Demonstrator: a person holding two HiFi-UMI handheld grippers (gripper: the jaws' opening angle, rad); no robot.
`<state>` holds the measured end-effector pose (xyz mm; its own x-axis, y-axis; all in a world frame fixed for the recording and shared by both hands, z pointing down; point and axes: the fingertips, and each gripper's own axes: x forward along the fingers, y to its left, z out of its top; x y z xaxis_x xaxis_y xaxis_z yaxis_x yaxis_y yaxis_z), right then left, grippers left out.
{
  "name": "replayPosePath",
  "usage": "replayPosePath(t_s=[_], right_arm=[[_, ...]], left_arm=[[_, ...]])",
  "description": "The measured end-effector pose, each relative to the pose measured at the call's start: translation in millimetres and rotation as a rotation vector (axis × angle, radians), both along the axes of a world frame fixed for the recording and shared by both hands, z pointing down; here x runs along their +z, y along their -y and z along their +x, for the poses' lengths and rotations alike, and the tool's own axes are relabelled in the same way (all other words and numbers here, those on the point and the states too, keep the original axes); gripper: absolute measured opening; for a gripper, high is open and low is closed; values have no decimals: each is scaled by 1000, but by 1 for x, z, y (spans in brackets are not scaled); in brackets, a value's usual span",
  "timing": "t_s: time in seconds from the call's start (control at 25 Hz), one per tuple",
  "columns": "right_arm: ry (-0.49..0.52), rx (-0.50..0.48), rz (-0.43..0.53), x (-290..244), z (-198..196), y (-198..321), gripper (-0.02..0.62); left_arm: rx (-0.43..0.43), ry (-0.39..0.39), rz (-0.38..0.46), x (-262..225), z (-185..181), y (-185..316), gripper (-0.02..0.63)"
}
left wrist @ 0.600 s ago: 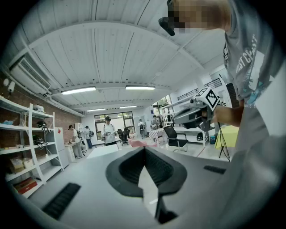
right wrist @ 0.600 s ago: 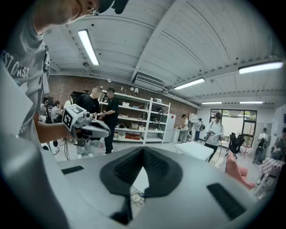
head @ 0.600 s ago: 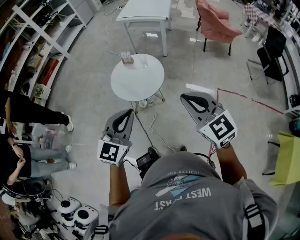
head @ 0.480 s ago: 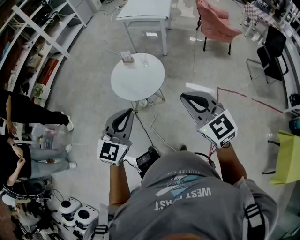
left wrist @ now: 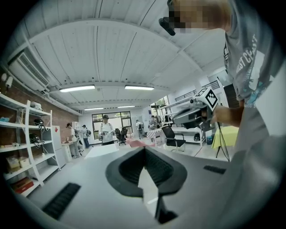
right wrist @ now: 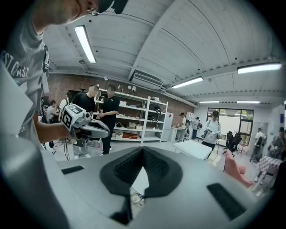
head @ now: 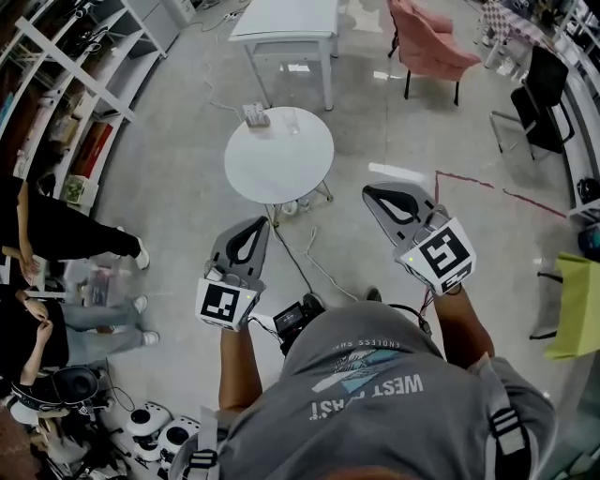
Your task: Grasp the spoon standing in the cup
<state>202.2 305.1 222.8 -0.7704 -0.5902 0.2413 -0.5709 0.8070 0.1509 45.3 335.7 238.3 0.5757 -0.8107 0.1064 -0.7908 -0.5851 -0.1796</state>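
Observation:
A round white table stands on the floor ahead of me. On its far edge sit a clear cup and a small box; the cup is too small to make out a spoon in it. My left gripper hangs in the air short of the table with its jaws together and nothing in them. My right gripper is held to the right of the table, also shut and empty. The left gripper view shows only its closed jaws and the room, as does the right gripper view.
Cables trail over the floor between me and the table. A white rectangular table, a pink armchair and black chairs stand beyond. Shelves and people are at the left, white devices at the lower left.
The head view has shifted a little, so the round table sits slightly lower in the picture. Both grippers keep their places and stay shut.

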Motion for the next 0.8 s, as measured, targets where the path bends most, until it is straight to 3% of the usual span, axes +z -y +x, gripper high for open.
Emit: replayPosePath(t_s=[0.44,0.8], right_arm=[[84,83,23,-7,-46,14,2],[60,143,25,-7,-66,29,2]], left_arm=[[38,-11,8,9,-58,12,4],[65,-30,0,16,-89,28,3]])
